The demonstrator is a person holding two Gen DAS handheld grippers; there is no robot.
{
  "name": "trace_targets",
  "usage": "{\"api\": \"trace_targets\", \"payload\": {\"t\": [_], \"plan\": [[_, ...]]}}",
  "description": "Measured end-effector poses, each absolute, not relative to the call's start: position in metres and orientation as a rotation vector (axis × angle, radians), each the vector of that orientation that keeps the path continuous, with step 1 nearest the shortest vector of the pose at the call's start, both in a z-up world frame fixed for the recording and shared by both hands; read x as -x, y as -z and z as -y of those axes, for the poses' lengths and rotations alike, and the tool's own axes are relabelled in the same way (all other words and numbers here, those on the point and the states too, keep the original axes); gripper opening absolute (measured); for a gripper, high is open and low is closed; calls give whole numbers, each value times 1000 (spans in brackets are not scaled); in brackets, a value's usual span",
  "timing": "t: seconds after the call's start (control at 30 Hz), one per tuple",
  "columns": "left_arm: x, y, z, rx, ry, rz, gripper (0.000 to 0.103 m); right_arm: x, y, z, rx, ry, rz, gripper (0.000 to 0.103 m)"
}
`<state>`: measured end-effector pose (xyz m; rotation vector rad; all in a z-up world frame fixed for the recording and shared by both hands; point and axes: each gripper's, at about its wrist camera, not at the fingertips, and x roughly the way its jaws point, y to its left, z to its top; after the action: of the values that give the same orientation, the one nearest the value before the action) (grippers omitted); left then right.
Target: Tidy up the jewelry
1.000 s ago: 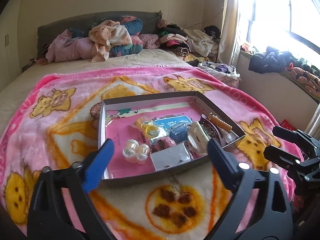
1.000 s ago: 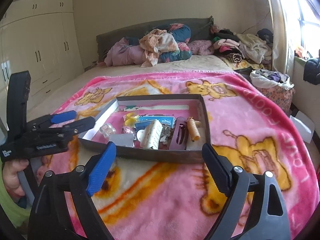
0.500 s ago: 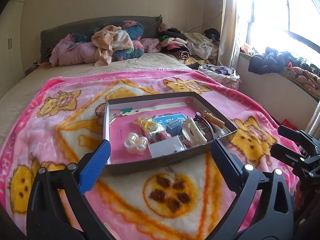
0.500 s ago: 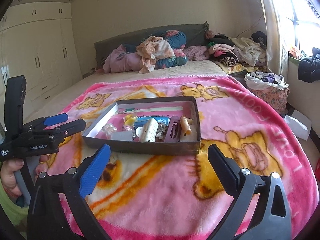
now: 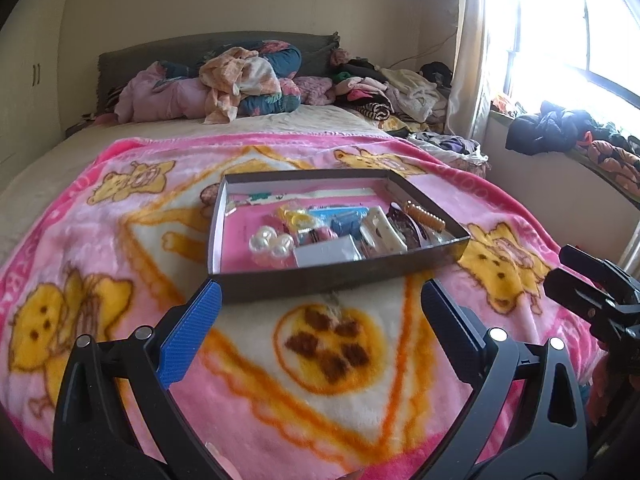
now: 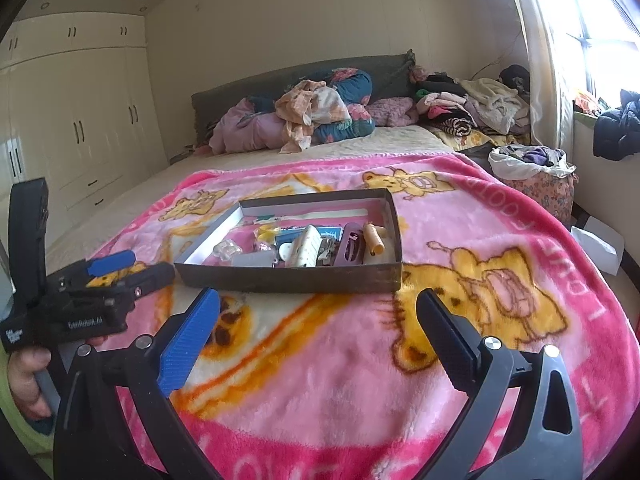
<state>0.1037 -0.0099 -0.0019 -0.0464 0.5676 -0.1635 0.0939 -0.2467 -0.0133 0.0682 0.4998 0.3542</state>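
Both grippers, left gripper [image 5: 316, 308] and right gripper [image 6: 318, 316], gape empty; the shallow dark cardboard tray [image 5: 336, 276] could tip on the soft pink fleece blanket [image 5: 120, 248] if nudged

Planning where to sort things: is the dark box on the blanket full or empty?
Partly full: the box holds pearl pieces and hair clips toward one side; its pink floor elsewhere shows bare.

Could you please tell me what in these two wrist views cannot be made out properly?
- Small items in the tray: left wrist view, too small and jumbled beside the pearl beads to identify.
- Tray floor nearest the camera: right wrist view, hidden by the tray's front wall.
- Right claw: left wrist view, body cut off by the right edge.
- Window: left wrist view, washed out by glare.
- Hand holding the left claw: right wrist view, cut off at the left edge.
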Motion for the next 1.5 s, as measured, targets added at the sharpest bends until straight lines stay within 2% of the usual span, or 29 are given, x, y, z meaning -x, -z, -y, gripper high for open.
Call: {"api": "trace_targets", "payload": {"t": [0.67,1.5], "plan": [[-93,18,12,53,131,-518,91,-85,40,241,-50,-350,-479,96],[-93,26,15,41,110,-516,92,-78,39,241,-44,-346,-446,96]]}}
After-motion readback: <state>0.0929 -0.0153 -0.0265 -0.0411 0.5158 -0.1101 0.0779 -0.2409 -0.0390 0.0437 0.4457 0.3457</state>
